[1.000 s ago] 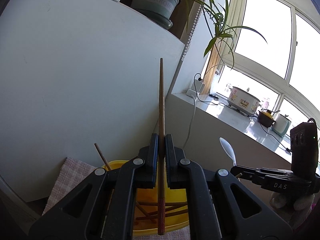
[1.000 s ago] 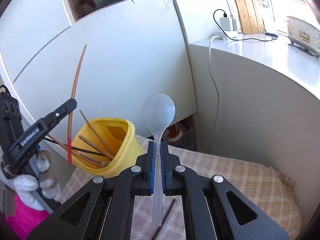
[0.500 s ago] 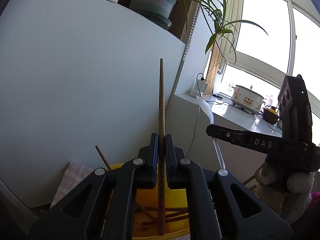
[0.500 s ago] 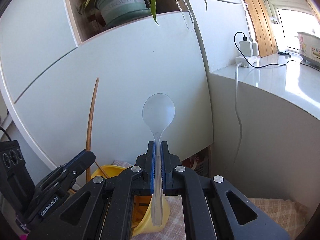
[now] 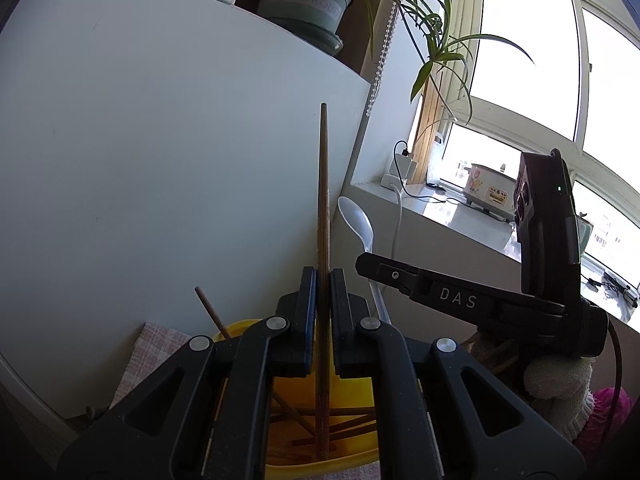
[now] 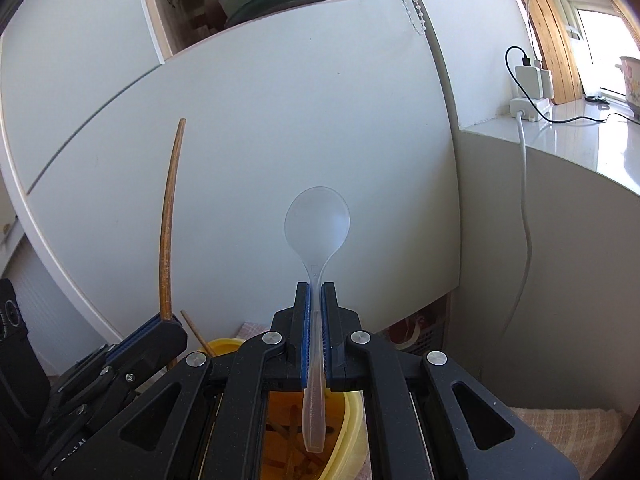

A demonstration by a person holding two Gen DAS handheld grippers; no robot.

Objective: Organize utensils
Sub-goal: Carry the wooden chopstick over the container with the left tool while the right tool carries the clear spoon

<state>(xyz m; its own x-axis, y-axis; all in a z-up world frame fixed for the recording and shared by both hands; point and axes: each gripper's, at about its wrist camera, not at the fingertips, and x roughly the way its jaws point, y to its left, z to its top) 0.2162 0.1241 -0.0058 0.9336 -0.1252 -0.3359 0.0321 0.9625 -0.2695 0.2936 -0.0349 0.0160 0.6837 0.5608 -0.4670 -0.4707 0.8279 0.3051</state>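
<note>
My left gripper point(image 5: 323, 276) is shut on a brown wooden chopstick point(image 5: 323, 200) that stands upright, its lower end hanging over the yellow utensil cup point(image 5: 360, 392). My right gripper point(image 6: 316, 292) is shut on the handle of a clear plastic spoon point(image 6: 317, 224), bowl up, handle tip above the same yellow cup point(image 6: 352, 420). Several chopsticks lie inside the cup. In the left wrist view the right gripper point(image 5: 362, 264) and the spoon point(image 5: 357, 220) sit just right of my fingers. In the right wrist view the left gripper point(image 6: 170, 324) with its chopstick point(image 6: 168, 220) is at lower left.
A white cabinet door point(image 5: 160, 160) stands close behind the cup. A potted plant point(image 5: 304, 4) sits on the shelf above. A checked cloth point(image 6: 560, 428) covers the table. A white counter point(image 6: 580, 136) with a charger and cable point(image 6: 524, 200) is to the right.
The right gripper has carried the spoon leftward until it hangs over the yellow cup, close beside the left gripper. The left gripper and its chopstick have stayed put.
</note>
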